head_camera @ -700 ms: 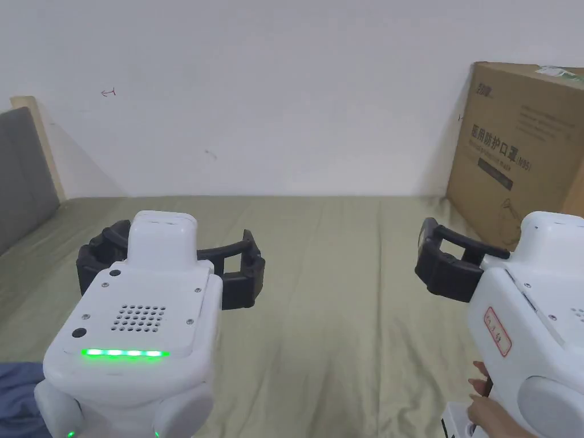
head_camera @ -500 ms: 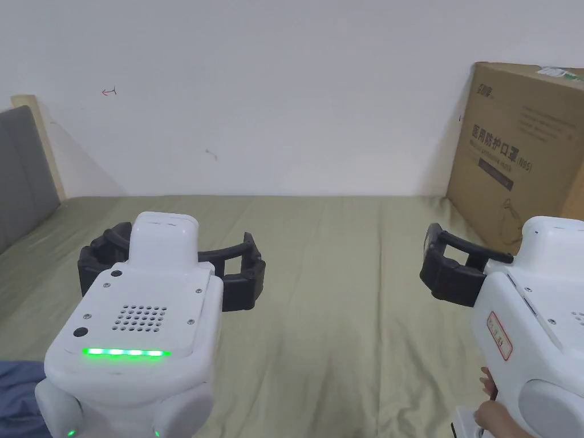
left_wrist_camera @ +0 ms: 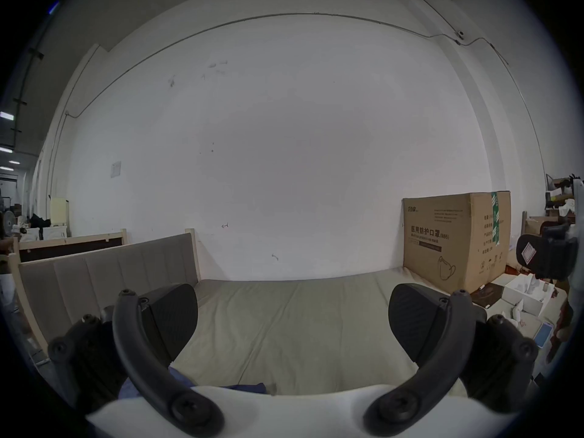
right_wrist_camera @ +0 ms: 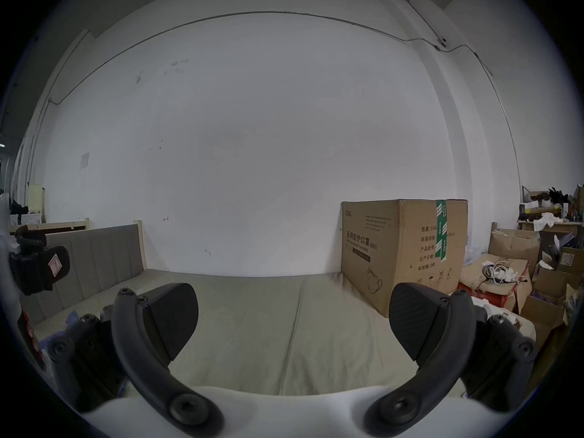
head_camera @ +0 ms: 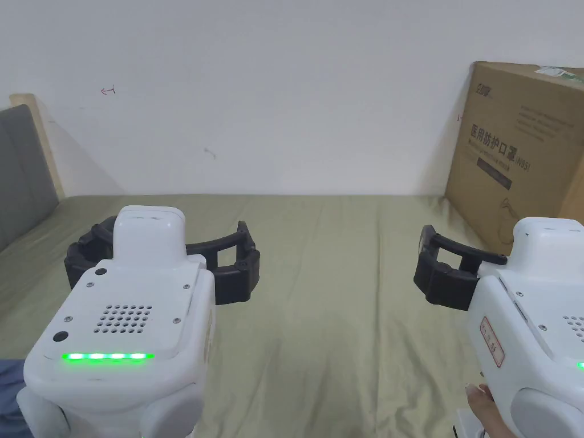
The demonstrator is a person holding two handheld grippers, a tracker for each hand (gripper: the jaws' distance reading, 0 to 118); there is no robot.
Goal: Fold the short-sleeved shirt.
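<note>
We hold both tools level above the olive-green bed sheet (head_camera: 342,319), pointing toward the white wall (head_camera: 285,85), and we judge this is a waiting pose before the folding begins, because neither tool touches any cloth. The white left gripper with black curved jaws (head_camera: 162,265) has its jaws spread wide and nothing is between them; in the left gripper view the two dark pads (left_wrist_camera: 170,318) stand far apart with bare sheet between. The white right gripper with black jaws (right_wrist_camera: 292,321) is released in the same way and grasps nothing. The large brown cardboard box (head_camera: 519,154) stands at the far right corner of the bed, so we think the middle of the sheet is left free as the place for working. The blue short-sleeved shirt (head_camera: 8,393) lies low at the near left edge of the bed, under and behind the left gripper; we see just a small crumpled part of it, soft and wrinkled, and its sleeves and collar are hidden, so we cannot tell how it is lying.
</note>
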